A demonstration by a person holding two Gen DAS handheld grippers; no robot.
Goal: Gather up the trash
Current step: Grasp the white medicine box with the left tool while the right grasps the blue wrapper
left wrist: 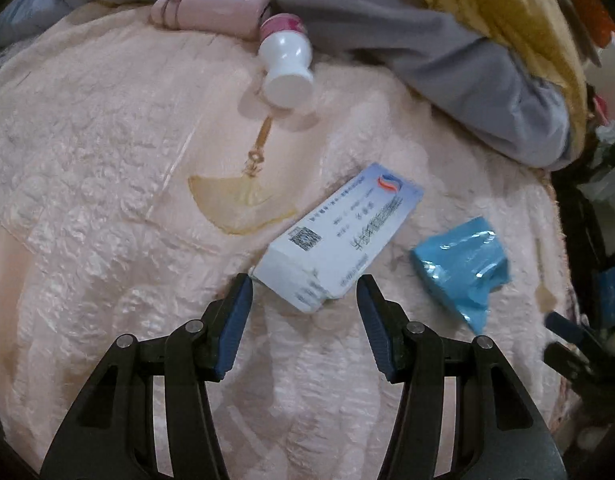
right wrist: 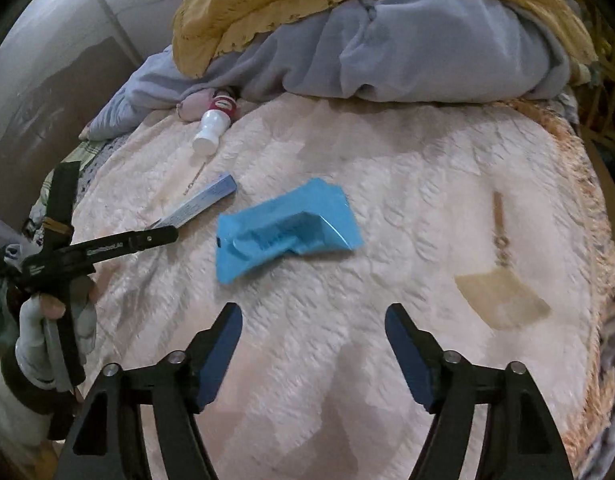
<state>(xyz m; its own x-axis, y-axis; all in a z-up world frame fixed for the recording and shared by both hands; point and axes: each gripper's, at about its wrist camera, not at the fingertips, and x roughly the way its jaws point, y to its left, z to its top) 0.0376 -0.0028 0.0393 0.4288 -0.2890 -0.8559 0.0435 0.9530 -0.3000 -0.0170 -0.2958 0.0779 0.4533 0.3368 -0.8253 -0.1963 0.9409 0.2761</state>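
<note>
Trash consists of three items lying on the pink bed cover (left wrist: 107,240). Left claw (left wrist: 304,294) is released, its fingers straddling the near end of one white carton (left wrist: 335,240), evidently aligned for a grasp. Right claw (right wrist: 313,320) is likewise released, hovering short of one blue wrapper (right wrist: 283,228). Farther off lies one white bottle (left wrist: 285,62) against the piled grey bedding (right wrist: 387,48).

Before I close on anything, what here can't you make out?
- White box print: too small, blurred, left wrist view.
- Bottle label: mostly hidden under the grey blanket.
- Blue wrapper contents: crumpled, unreadable, right wrist view.
- Right claw: cut off in left view.
</note>
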